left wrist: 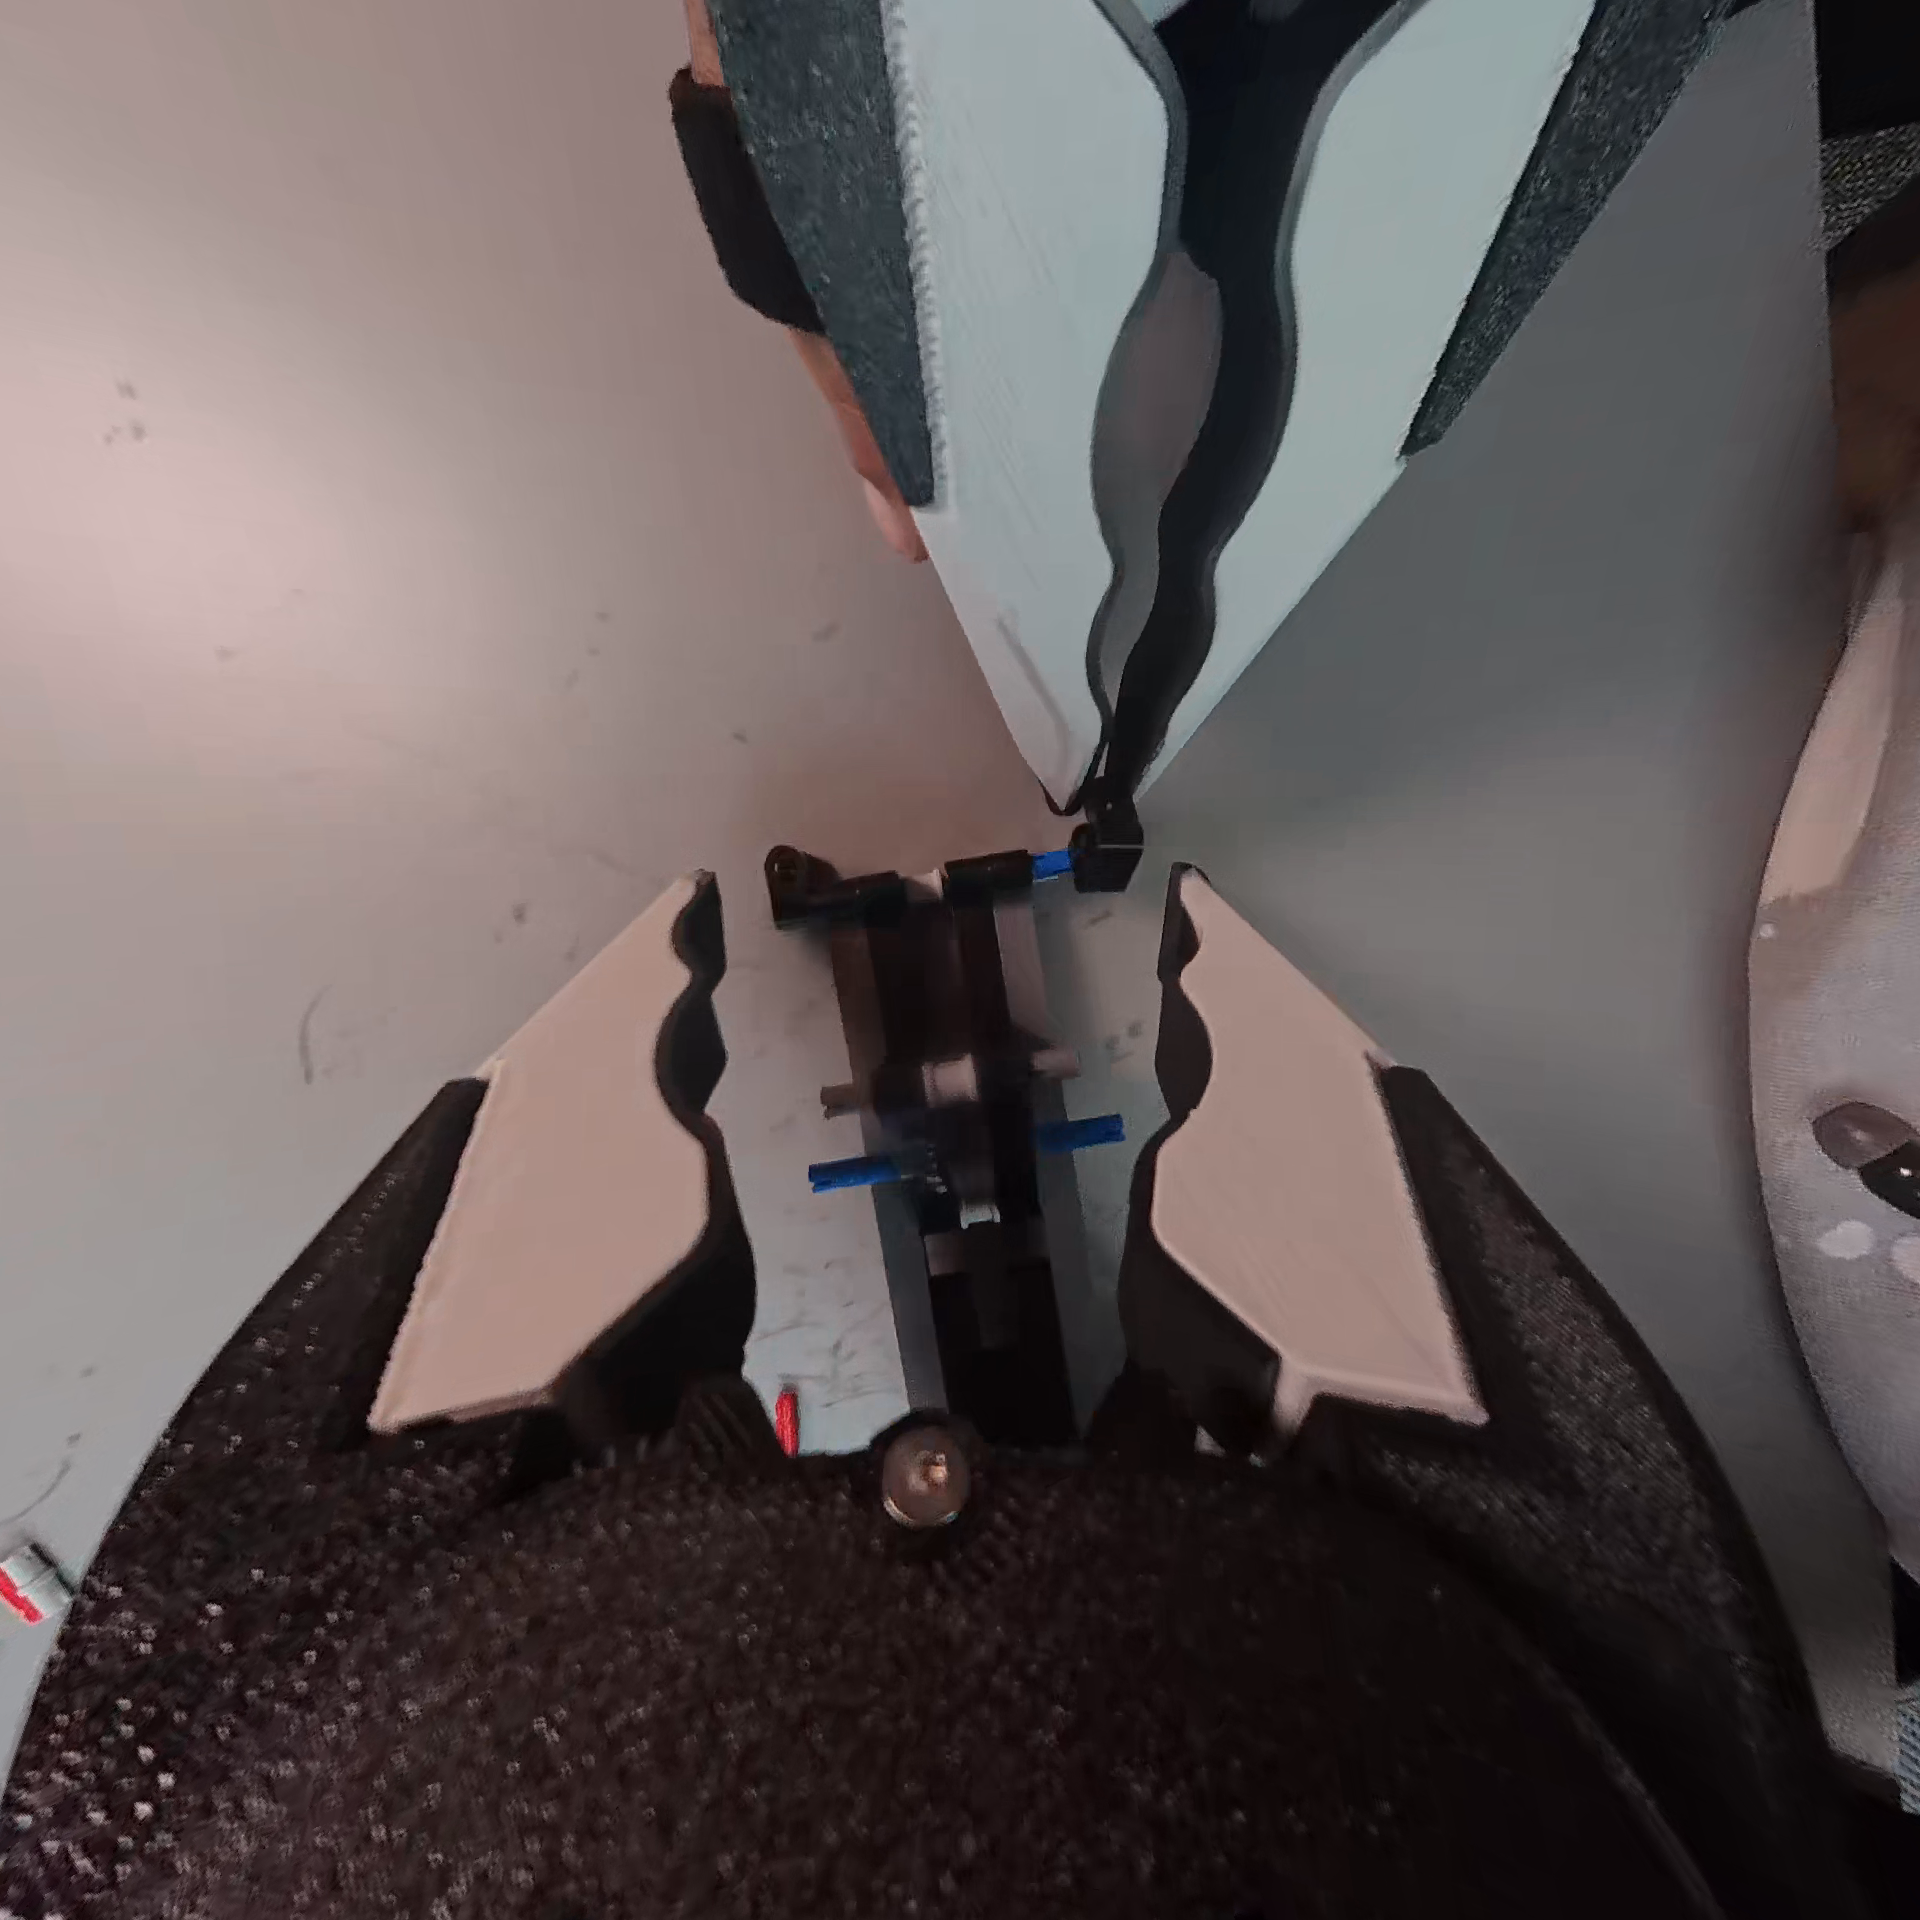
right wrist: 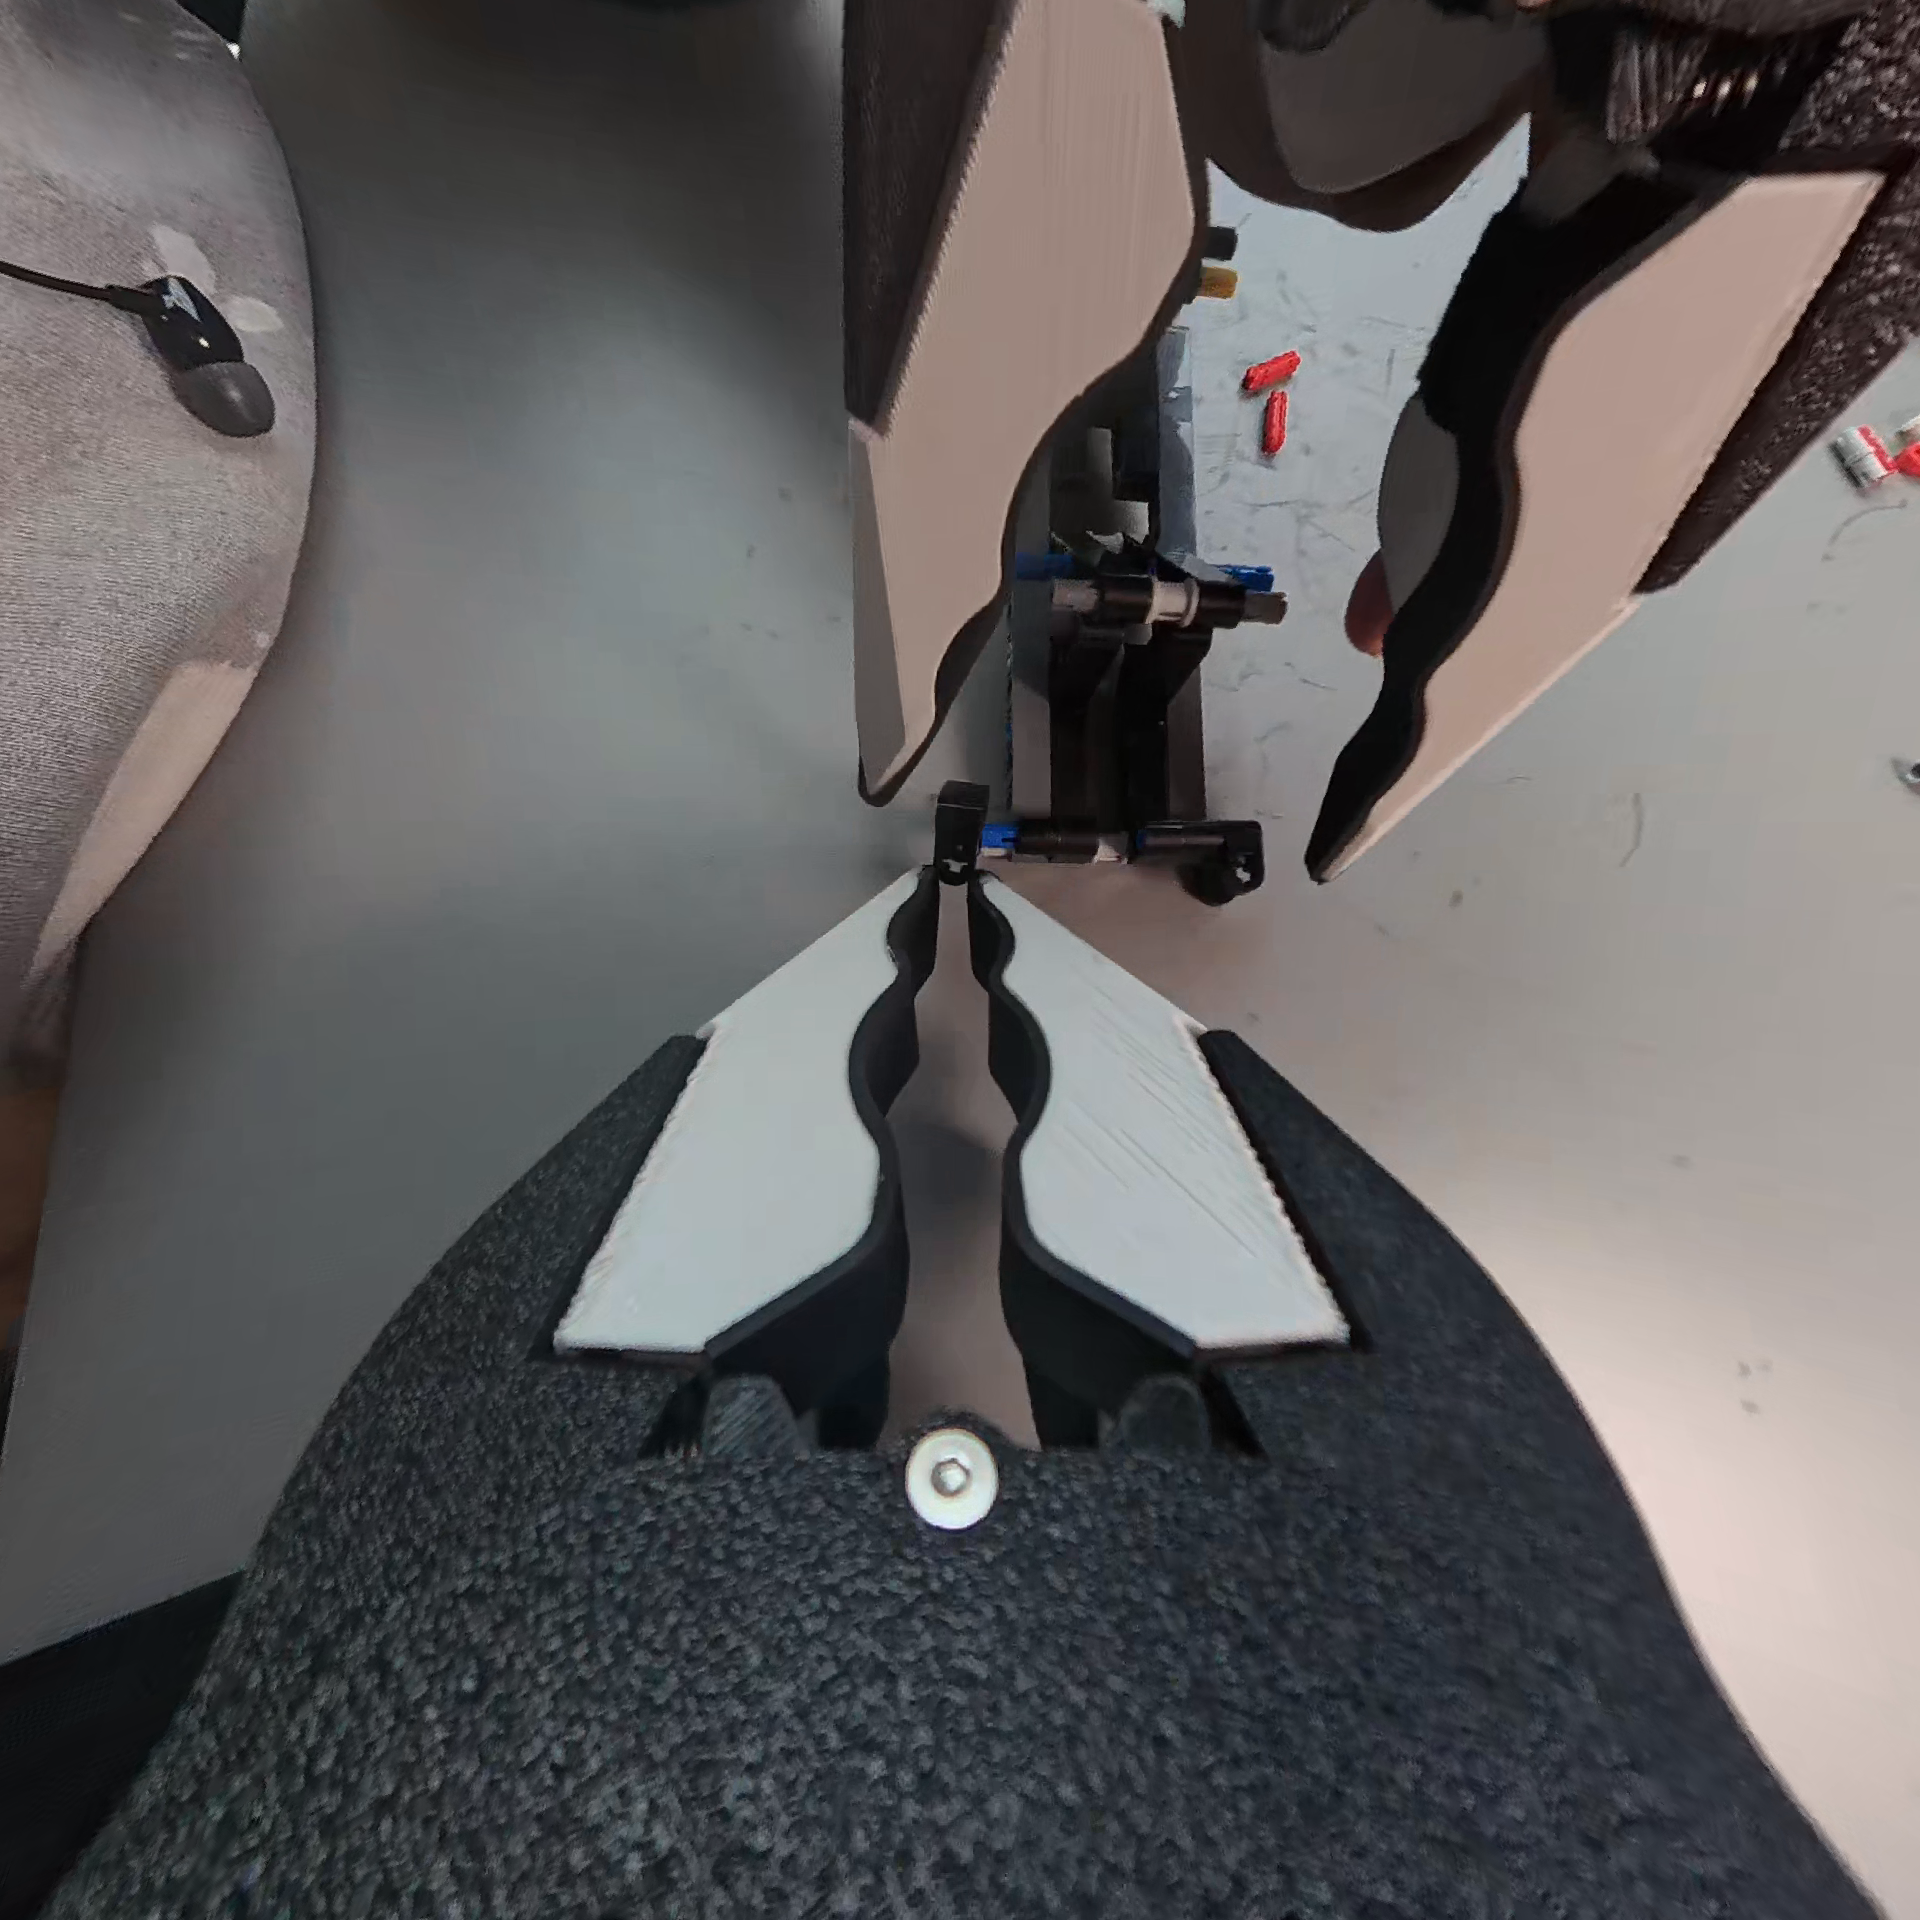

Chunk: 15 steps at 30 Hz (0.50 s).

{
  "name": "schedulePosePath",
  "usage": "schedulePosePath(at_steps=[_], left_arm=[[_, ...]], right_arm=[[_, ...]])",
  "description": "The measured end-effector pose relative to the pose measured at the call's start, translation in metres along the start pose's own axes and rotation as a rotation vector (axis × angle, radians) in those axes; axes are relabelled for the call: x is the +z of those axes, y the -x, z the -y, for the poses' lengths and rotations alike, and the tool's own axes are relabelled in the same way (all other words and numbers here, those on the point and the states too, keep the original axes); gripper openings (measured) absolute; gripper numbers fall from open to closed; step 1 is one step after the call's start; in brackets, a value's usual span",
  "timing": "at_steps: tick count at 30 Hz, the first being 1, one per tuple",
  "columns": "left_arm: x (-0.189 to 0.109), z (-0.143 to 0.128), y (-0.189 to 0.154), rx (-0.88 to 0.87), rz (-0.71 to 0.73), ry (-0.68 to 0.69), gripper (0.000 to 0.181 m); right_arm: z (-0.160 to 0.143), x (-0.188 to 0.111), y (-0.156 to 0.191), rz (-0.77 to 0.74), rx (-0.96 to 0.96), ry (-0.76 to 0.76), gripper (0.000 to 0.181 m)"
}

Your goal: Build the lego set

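The right gripper [right wrist: 951, 883] pinches a small black connector [right wrist: 961, 826] at its fingertips, held against a blue pin [right wrist: 997, 836] at the end of the black lego assembly [right wrist: 1127, 707] on the grey table [right wrist: 582, 623]. The left gripper [left wrist: 940, 899] has its fingers spread wide, one on either side of the assembly, not touching it. Red pieces [right wrist: 1273, 390] lie farther off.
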<state>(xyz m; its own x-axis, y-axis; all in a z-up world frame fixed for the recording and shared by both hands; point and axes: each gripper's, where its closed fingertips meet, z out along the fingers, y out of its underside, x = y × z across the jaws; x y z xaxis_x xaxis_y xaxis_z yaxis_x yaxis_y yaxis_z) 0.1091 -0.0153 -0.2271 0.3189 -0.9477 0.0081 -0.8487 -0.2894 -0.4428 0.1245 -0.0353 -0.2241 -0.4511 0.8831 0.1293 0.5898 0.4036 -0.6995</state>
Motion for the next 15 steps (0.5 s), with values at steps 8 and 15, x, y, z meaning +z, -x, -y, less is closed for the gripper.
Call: schedulePosePath(at_steps=[8, 15], left_arm=[[0.003, -0.01, -0.003, 0.001, 0.003, 0.016, 0.084], [0.005, -0.005, -0.004, -0.028, -0.005, -0.026, 0.079]], right_arm=[[-0.003, 0.003, 0.003, 0.028, 0.0, 0.029, 0.004], [-0.012, 0.005, -0.004, 0.014, -0.006, 0.112, 0.0]])
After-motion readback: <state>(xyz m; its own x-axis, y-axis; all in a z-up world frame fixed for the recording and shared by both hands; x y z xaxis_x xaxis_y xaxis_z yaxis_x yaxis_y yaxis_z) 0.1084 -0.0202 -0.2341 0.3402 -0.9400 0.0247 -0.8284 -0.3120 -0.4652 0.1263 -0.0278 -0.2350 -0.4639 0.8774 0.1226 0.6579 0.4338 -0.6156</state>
